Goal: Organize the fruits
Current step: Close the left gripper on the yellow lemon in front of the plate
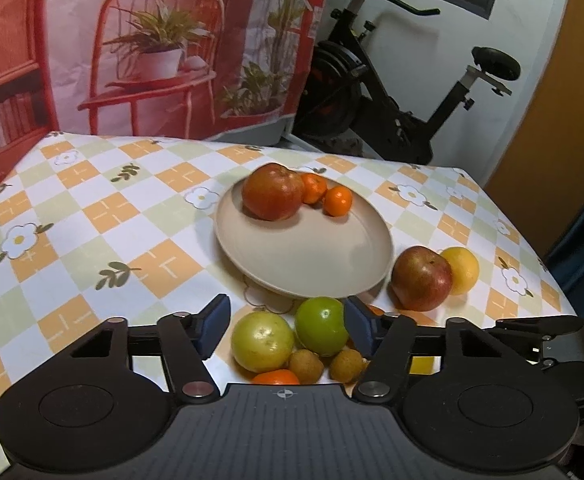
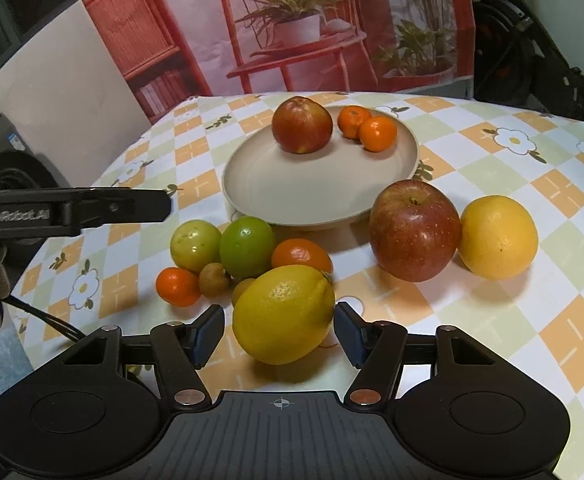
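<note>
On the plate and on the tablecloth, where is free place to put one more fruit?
The plate is bare across its front half; the apple and two mandarins sit at its back. The cloth left of the plate is bare too. It is crowded before the plate, around the green fruits.

1. Checkered flower-print cloth covers the worktop.
2. Backdrop printed with a red chair and potted plants behind it.
3. Exercise bike at the right, pretty dim though.
</note>
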`<act>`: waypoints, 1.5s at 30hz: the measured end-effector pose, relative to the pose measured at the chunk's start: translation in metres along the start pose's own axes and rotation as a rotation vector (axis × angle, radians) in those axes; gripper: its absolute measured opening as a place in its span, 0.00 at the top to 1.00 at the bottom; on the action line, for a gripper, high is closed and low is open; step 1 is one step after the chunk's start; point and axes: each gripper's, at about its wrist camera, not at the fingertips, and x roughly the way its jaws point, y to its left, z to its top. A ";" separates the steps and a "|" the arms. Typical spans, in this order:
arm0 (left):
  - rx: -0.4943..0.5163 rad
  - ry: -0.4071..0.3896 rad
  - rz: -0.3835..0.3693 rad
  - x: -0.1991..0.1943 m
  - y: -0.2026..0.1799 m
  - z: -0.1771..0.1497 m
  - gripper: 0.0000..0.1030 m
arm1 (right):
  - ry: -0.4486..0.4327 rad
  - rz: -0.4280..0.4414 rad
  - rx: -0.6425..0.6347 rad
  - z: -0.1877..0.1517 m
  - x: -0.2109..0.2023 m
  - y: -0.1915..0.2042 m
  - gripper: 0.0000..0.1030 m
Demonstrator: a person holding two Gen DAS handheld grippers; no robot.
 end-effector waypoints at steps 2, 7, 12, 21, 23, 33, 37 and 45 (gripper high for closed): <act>0.006 0.017 -0.029 0.004 -0.002 0.002 0.47 | -0.008 0.002 -0.006 -0.001 -0.002 0.001 0.48; 0.074 0.075 -0.112 0.018 -0.018 0.008 0.52 | -0.017 0.022 -0.011 -0.001 -0.003 0.002 0.53; 0.104 0.121 -0.185 0.029 -0.031 0.004 0.60 | -0.025 0.036 -0.031 -0.001 -0.006 0.006 0.53; 0.061 0.159 -0.208 0.037 -0.029 -0.006 0.61 | -0.034 0.051 -0.057 0.000 -0.006 0.012 0.52; 0.049 0.154 -0.215 0.038 -0.028 -0.007 0.61 | -0.035 0.045 -0.063 -0.001 -0.006 0.013 0.52; 0.066 0.176 -0.268 0.039 -0.035 -0.008 0.62 | -0.041 0.050 -0.099 -0.003 -0.006 0.020 0.51; 0.055 0.191 -0.272 0.043 -0.032 -0.011 0.64 | -0.028 0.047 -0.117 -0.002 -0.005 0.023 0.47; 0.010 0.193 -0.296 0.044 -0.024 -0.013 0.64 | 0.024 0.071 -0.063 -0.010 0.006 0.012 0.47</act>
